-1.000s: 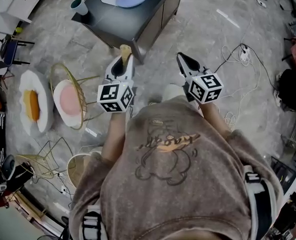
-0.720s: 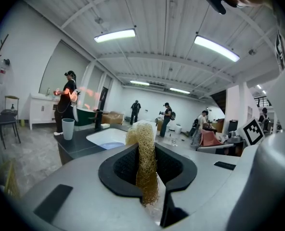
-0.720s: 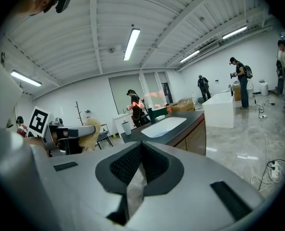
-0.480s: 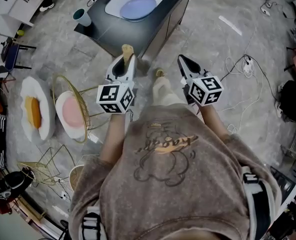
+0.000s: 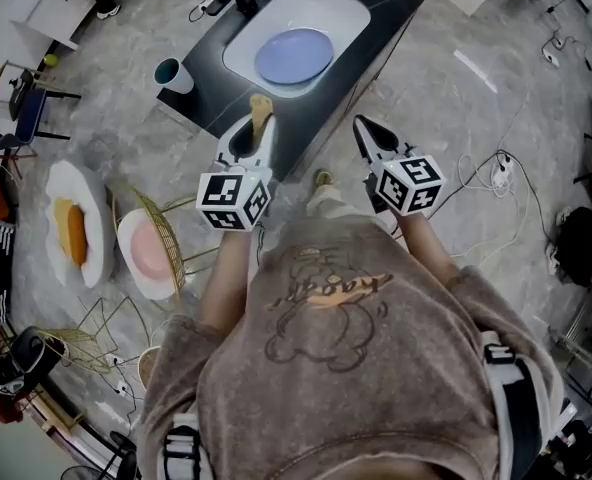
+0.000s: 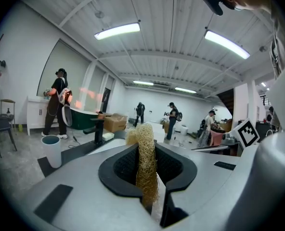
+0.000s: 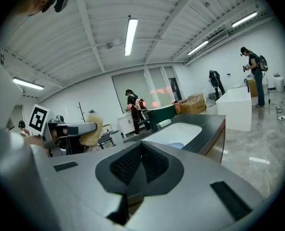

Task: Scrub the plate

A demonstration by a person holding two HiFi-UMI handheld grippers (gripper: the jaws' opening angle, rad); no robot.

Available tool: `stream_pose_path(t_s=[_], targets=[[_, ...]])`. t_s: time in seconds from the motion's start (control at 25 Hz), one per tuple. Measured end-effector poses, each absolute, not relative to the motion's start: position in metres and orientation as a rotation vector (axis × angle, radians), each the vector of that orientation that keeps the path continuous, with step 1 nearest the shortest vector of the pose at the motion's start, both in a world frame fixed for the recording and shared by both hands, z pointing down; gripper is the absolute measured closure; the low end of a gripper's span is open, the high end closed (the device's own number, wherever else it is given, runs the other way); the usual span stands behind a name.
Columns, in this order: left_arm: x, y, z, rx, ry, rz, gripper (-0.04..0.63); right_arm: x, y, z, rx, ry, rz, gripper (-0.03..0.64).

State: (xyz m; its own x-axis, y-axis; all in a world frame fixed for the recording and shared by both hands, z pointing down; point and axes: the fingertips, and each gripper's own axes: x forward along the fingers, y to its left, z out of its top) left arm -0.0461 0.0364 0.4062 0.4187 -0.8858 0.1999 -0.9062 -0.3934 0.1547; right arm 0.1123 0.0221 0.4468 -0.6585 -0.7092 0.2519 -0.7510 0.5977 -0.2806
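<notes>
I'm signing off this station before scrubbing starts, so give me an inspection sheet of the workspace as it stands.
Surface: dark counter with a white sink set into it.
Job's things: bluish plate lying in the sink; straw-coloured scrubber.
Clutter: one cup on the counter's corner.
Tools: left tool shut on the scrubber; right tool shut and empty; neither touches the plate.
Cables: white leads lying loose on the floor to the right.
Surroundings: wire chairs with cushions on the left; other people at work in the background.
</notes>
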Motion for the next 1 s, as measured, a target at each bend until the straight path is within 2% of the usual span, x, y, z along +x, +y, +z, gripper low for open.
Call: stream_pose_path(t_s=[0.48, 1.0], targets=[[-0.037, -0.076, 0.395, 2.422, -1.596, 0.155, 0.517, 0.098, -0.105, 0.438, 1.105, -2.744, 0.583, 0.618], [-0.049, -0.115, 0.384, 2.532, -1.445, 0.151, 0.517, 0.079, -0.123, 0.435, 1.264, -2.681, 0.592, 0.618]])
